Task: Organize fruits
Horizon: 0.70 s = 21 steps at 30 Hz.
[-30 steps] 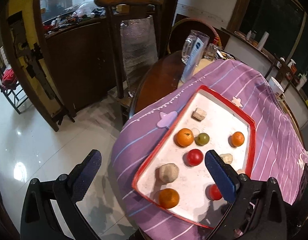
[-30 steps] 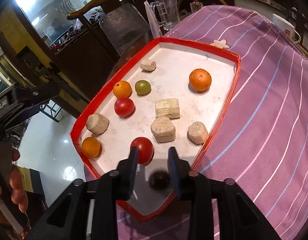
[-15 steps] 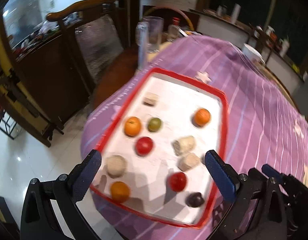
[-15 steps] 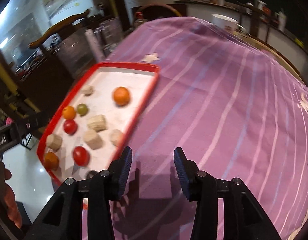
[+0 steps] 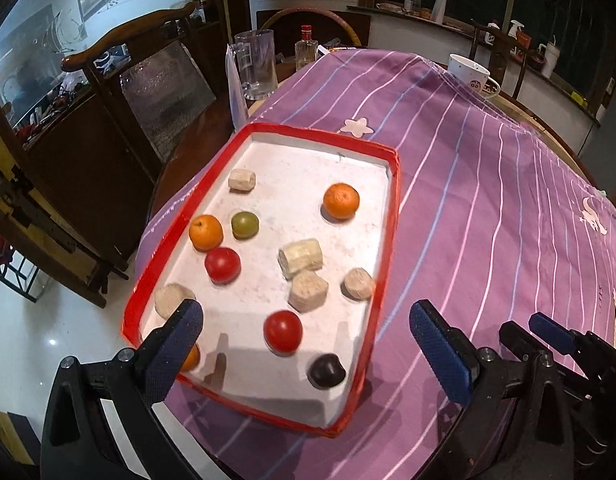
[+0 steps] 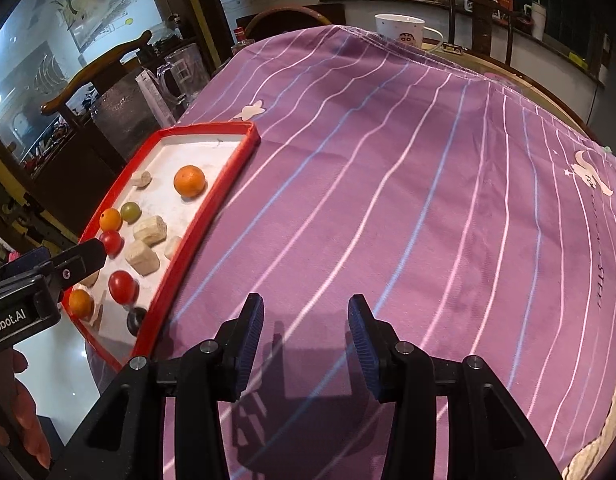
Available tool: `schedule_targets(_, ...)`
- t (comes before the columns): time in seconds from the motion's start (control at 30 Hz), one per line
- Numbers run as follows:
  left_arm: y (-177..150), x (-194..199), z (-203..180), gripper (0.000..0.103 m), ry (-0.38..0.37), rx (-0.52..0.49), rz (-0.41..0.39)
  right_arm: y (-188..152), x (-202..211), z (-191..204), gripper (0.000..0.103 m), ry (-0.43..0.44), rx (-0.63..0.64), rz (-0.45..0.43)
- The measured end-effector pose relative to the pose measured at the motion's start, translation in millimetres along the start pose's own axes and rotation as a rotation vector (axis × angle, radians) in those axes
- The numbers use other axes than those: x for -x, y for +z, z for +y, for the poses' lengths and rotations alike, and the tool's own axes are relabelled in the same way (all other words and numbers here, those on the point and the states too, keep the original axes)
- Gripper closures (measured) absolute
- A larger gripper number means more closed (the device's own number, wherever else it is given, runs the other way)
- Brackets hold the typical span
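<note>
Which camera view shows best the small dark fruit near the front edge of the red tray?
The left wrist view: the dark fruit lies whole and unblocked on the tray floor. The right wrist view shows it small, at the picture's left side, partly behind the tray rim.

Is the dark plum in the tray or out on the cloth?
In the tray: the dark plum lies on the white floor inside the red tray, near its front corner, free of both grippers.

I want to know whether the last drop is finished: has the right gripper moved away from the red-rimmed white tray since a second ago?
Yes. The right gripper hung over the red-rimmed white tray's near corner; now it is over bare purple striped tablecloth, the tray off to its left.
</note>
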<state>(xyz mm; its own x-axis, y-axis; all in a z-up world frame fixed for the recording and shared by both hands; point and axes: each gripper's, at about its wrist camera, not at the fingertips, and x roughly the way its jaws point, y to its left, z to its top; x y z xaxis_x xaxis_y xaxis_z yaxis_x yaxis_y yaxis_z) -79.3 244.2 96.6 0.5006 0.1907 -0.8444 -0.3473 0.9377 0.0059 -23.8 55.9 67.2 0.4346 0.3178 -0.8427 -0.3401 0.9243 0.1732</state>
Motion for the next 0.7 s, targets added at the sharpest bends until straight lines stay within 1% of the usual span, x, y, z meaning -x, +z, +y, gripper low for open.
schedule_targets(0.33, -19, 11, -17, 0.000, 0.008, 0.021, 0.004, -15, 9, -15, 0.054, 0.016, 0.032, 0.012)
schedule_targets(0.7, -27, 33, -28, 0.000, 0.022, 0.037, -0.039, -19, 28, -21, 0.054, 0.031, 0.065, -0.018)
